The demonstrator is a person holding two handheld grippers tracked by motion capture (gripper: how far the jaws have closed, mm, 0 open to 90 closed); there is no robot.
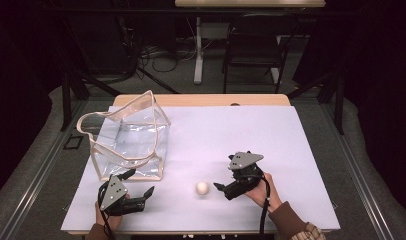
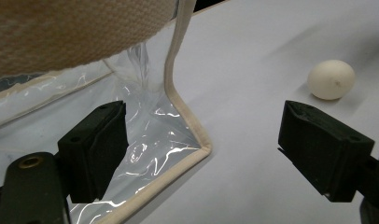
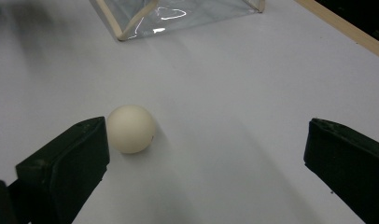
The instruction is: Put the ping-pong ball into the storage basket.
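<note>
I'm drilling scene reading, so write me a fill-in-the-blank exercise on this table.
1. The egg lies between the two ____.
2. The clear bag stands nearer the ____ gripper.
3. Both the right gripper and the left have their jaws ____.
4. The egg rests on the ____, outside the bag.

Missing words: grippers; left; open; table

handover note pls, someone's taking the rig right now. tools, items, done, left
Left tool: open, empty, at the near corner of the clear bag.
Right tool: open, empty, aimed at the egg, with one jaw close beside it.
Egg lies loose on the white table cover, outside the bag. Bag stands open at the left.
Done: nothing grasped.
Left: probably grip the egg and put it in the bag.
</note>
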